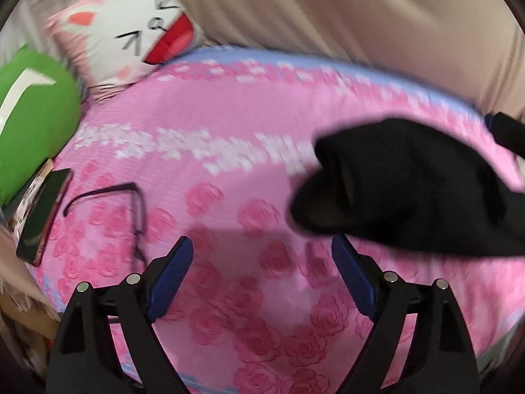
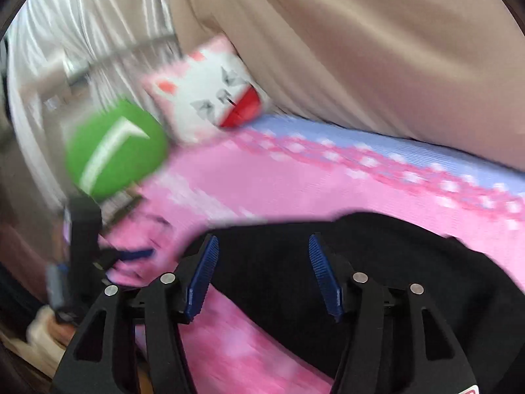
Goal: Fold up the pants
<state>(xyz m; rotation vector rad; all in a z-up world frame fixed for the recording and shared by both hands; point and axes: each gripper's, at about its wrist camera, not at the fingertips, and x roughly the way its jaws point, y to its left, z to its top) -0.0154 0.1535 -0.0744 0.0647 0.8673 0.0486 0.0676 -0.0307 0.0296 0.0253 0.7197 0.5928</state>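
Observation:
The black pants point(image 1: 410, 187) lie bunched on the pink rose-patterned bed cover point(image 1: 229, 124), at the right of the left wrist view. My left gripper point(image 1: 262, 256) is open and empty above the cover, to the left of the pants. In the right wrist view the pants point(image 2: 279, 279) spread under and in front of my right gripper point(image 2: 261, 249), which is open with nothing between its blue pads point(image 2: 323, 275). The left gripper shows blurred at the left edge of that view point(image 2: 82, 246).
Eyeglasses point(image 1: 108, 210) and a dark phone point(image 1: 42, 213) lie on the cover at the left. A green cushion point(image 1: 29, 115) and a pink cat-face pillow point(image 1: 131, 32) sit at the far left. A beige curtain point(image 1: 361, 16) hangs behind the bed.

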